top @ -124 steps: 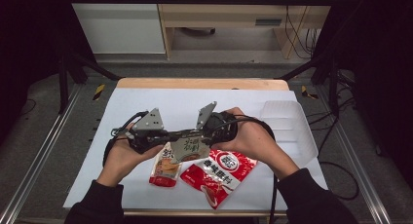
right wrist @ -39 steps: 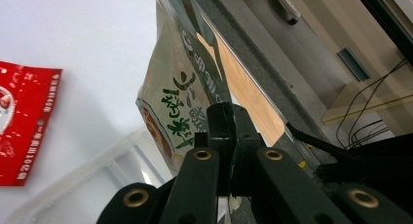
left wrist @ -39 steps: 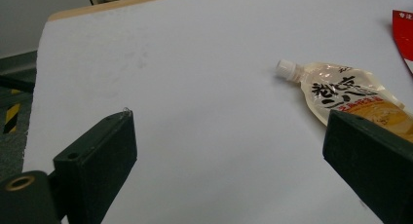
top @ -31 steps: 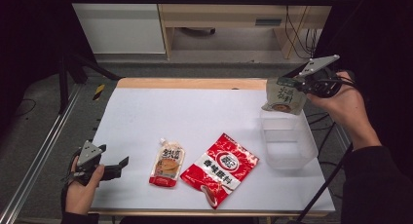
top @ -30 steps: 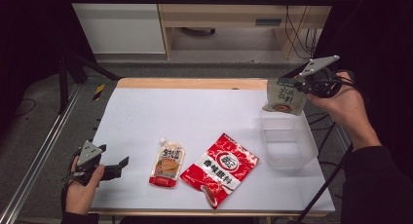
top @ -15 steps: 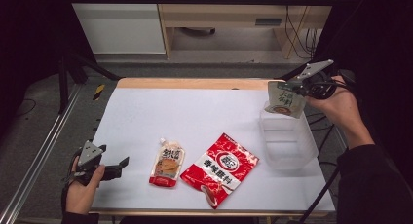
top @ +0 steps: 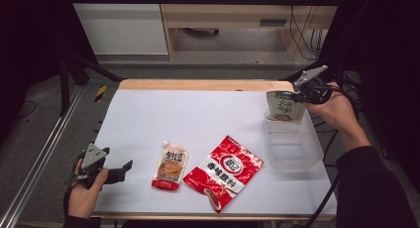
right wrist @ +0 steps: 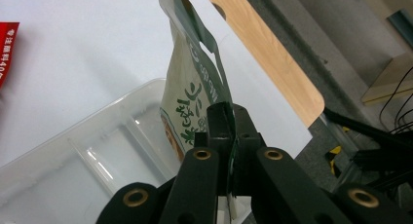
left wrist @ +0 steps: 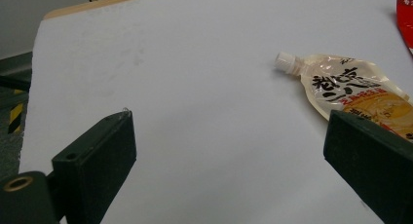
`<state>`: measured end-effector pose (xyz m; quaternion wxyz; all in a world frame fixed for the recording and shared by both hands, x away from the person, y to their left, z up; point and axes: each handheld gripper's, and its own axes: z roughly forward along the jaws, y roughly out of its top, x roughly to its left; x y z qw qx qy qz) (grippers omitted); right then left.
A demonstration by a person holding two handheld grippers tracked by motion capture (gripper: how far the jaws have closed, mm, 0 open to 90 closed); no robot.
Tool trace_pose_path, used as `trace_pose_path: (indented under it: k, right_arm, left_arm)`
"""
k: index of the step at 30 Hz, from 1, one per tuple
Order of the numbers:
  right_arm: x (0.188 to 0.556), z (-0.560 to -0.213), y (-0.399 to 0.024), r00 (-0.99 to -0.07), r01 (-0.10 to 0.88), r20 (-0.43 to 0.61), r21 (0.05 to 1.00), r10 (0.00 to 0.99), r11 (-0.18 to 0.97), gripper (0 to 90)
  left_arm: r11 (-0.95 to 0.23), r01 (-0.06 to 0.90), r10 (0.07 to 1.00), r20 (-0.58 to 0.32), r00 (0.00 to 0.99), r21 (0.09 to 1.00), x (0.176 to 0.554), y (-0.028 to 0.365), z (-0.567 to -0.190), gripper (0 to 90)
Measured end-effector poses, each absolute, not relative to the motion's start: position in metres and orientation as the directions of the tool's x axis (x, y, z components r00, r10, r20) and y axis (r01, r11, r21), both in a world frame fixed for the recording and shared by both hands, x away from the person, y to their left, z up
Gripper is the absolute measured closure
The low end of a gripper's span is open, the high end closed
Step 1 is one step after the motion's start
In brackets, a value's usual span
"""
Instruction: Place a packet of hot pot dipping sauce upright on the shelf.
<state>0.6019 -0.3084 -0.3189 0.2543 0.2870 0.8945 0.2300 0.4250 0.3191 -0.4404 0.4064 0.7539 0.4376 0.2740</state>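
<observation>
A white sheet covers the table (top: 208,114), with a bare wooden strip along its far edge. The right gripper (top: 300,95) has its jaws clamped on the edge of a glossy green-and-cream pouch (top: 283,107), which hangs above the far end of a clear plastic tray (top: 294,153) at the right edge. The left gripper (top: 116,172), jaws wide apart and empty, rests at the near left corner, beside a translucent spouted pouch (top: 170,165) and a shiny red packet (top: 225,170) lying flat.

Far half of white bench (top: 198,109): bare, free passage.
Near middle: spouted yellow pouch (top: 170,165) and red foil packet (top: 224,169) obstruct.
Right edge: clear plastic tray (top: 304,158) blocks.
</observation>
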Motion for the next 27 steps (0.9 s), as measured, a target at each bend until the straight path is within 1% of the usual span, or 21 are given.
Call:
trace_pose_path:
  k: [6, 8, 20, 22, 23, 24, 26, 27]
  right_arm:
    - [0.607, -0.330, -0.318, -0.679, 0.445, -0.286, 0.574, 0.677, 0.688, 90.0]
    - [0.608, -0.331, -0.319, -0.680, 0.452, -0.279, 0.569, 0.678, 0.687, 90.0]
    - [0.616, -0.340, -0.326, -0.631, 0.506, -0.286, 0.552, 0.721, 0.662, 88.3]
    - [0.617, -0.342, -0.327, -0.622, 0.514, -0.283, 0.556, 0.730, 0.653, 86.7]
    - [0.617, -0.342, -0.327, -0.619, 0.519, -0.283, 0.553, 0.733, 0.652, 84.4]
    - [0.617, -0.342, -0.327, -0.619, 0.519, -0.283, 0.553, 0.733, 0.652, 84.4]
    - [0.616, -0.342, -0.325, -0.620, 0.511, -0.292, 0.553, 0.728, 0.658, 78.9]
    - [0.615, -0.341, -0.324, -0.625, 0.503, -0.300, 0.551, 0.720, 0.666, 74.2]
  left_arm:
    - [-0.291, 0.437, 0.881, 0.060, 0.470, 0.851, 0.425, 0.318, -0.441, 5.0]
    - [-0.291, 0.438, 0.881, 0.060, 0.469, 0.851, 0.425, 0.318, -0.441, 5.0]
    - [-0.294, 0.438, 0.878, 0.060, 0.474, 0.850, 0.426, 0.317, -0.441, 5.0]
    - [-0.292, 0.438, 0.879, 0.058, 0.474, 0.850, 0.425, 0.317, -0.441, 5.0]
    - [-0.292, 0.438, 0.879, 0.058, 0.474, 0.850, 0.425, 0.317, -0.441, 5.0]
    - [-0.292, 0.439, 0.879, 0.058, 0.474, 0.850, 0.426, 0.317, -0.441, 5.0]
    - [-0.295, 0.439, 0.878, 0.060, 0.475, 0.849, 0.426, 0.316, -0.441, 5.0]
    - [-0.295, 0.439, 0.878, 0.060, 0.475, 0.849, 0.426, 0.316, -0.441, 5.0]
